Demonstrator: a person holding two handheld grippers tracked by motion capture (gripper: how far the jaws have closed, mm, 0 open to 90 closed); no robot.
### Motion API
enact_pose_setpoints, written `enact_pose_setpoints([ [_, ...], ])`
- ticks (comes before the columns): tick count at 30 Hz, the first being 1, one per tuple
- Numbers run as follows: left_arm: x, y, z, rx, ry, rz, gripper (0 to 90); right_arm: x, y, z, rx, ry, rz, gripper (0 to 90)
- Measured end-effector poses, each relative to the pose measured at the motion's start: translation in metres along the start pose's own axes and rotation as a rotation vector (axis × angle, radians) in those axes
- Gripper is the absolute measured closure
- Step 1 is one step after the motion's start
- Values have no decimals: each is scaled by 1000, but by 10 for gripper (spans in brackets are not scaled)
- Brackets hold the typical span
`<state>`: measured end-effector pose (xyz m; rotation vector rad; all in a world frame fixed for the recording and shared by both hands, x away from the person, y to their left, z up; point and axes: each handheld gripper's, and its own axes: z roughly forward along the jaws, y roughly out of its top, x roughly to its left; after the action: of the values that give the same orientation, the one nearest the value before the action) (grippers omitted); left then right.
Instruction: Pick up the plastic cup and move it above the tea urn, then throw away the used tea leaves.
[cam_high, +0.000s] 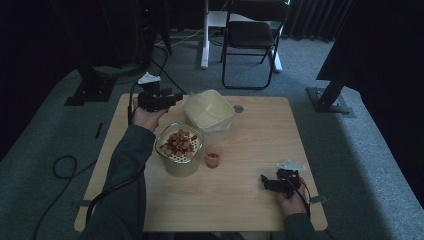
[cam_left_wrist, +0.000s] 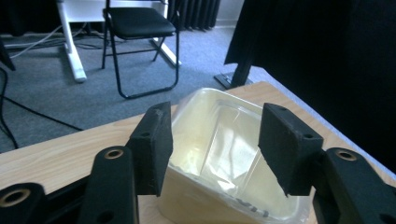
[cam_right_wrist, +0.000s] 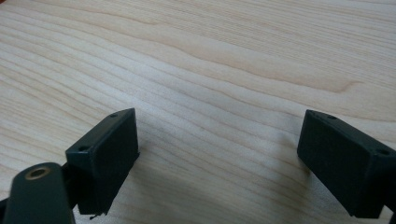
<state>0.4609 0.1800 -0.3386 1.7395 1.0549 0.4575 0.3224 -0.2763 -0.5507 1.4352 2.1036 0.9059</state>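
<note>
The work in hand appears to centre on the empty translucent plastic tub (cam_high: 208, 111), which sits tilted at the upper middle of the high view, leaning on the far side of the round container of mixed snacks (cam_high: 179, 148). The left gripper (cam_high: 172, 98) hovers just to the left of the tub in that view, and in the left gripper view its jaws stand partly apart with the tub (cam_left_wrist: 224, 154) framed between them a little farther off; the pads do not press on it, so nothing is held. This reads as the step of lining up on the tub, either just after letting it go or just before taking it, and the pictures alone do not say which. If a grasp comes next, it calls for bringing the jaws forward over the near rim, one pad inside the wall and one outside, and closing gently, since the thin plastic looks likely to flex and the tub, already leaning, could tip or slide against the snack container. A small cup with red sauce (cam_high: 213, 158) stands just right of that container, near enough to be knocked. The right gripper (cam_high: 266, 181) rests low over the wooden counter (cam_high: 250, 200) at the lower right of the high view, jaws wide, with bare wood between them.
</note>
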Motion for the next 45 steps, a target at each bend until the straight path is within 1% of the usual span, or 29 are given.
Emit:
enact_pose_setpoints([
  [3, 4, -2, -4, 5, 9, 1, 441, 0, 0, 0, 0, 0, -1, 120],
  [7, 11, -9, -8, 24, 30, 6, 438, 0, 0, 0, 0, 0, 0, 120],
  [11, 21, -19, -15, 33, 57, 6, 432, 0, 0, 0, 0, 0, 0, 119],
  [14, 28, -26, -20, 38, 72, -2, 429, 0, 1, 1, 0, 4, -4, 119],
  [16, 34, -31, -23, 37, 76, -18, 428, 0, 1, 1, 1, 10, -12, 123],
  [19, 41, -39, -26, 44, 91, -35, 428, -1, 3, 1, 0, 21, -24, 157],
  [22, 47, -46, -28, 57, 104, -41, 428, 1, 6, 0, 18, -1, -12, 243],
  [23, 50, -49, -28, 61, 110, -48, 428, 3, 8, -1, 21, -25, -25, 264],
  [24, 52, -51, -28, 62, 114, -54, 428, 6, 10, -2, 22, -51, -38, 288],
  [25, 54, -53, -28, 66, 117, -59, 428, 9, 13, -3, 12, -43, -40, 312],
  [26, 54, -53, -28, 66, 117, -59, 428, 12, 16, -4, 4, -22, -42, 320],
  [27, 58, -57, -29, 70, 123, -71, 427, 17, 19, -5, -1, -10, -48, 319],
  [28, 60, -58, -29, 69, 126, -75, 428, 22, 23, -5, -7, -2, -65, 316],
  [29, 61, -59, -30, 70, 129, -77, 428, 27, 27, -5, -11, 9, -71, 304],
  [30, 61, -60, -30, 69, 130, -79, 427, 33, 32, -4, -15, 16, -79, 277],
  [32, 62, -62, -31, 69, 136, -80, 426, 44, 40, -1, -18, 25, -99, 248],
  [34, 63, -63, -33, 67, 138, -84, 425, 55, 48, 4, -22, 23, -133, 242],
  [35, 64, -63, -34, 68, 142, -84, 424, 61, 52, 6, -27, 34, -144, 234],
  [37, 66, -63, -37, 62, 149, -91, 424, 72, 58, 12, -34, 58, -161, 228],
  [39, 68, -63, -41, 55, 152, -96, 425, 82, 64, 17, -35, 96, -182, 224],
  [40, 68, -63, -42, 53, 156, -95, 424, 87, 66, 19, -45, 107, -191, 233],
  [41, 69, -63, -43, 50, 156, -97, 424, 92, 69, 20, -52, 133, -200, 234],
  [43, 70, -65, -45, 46, 155, -102, 425, 102, 72, 24, -80, 170, -218, 228],
  [44, 70, -65, -45, 48, 155, -103, 425, 106, 74, 26, -88, 204, -226, 228],
  [45, 71, -66, -45, 49, 156, -101, 425, 108, 76, 29, -91, 221, -225, 224],
])
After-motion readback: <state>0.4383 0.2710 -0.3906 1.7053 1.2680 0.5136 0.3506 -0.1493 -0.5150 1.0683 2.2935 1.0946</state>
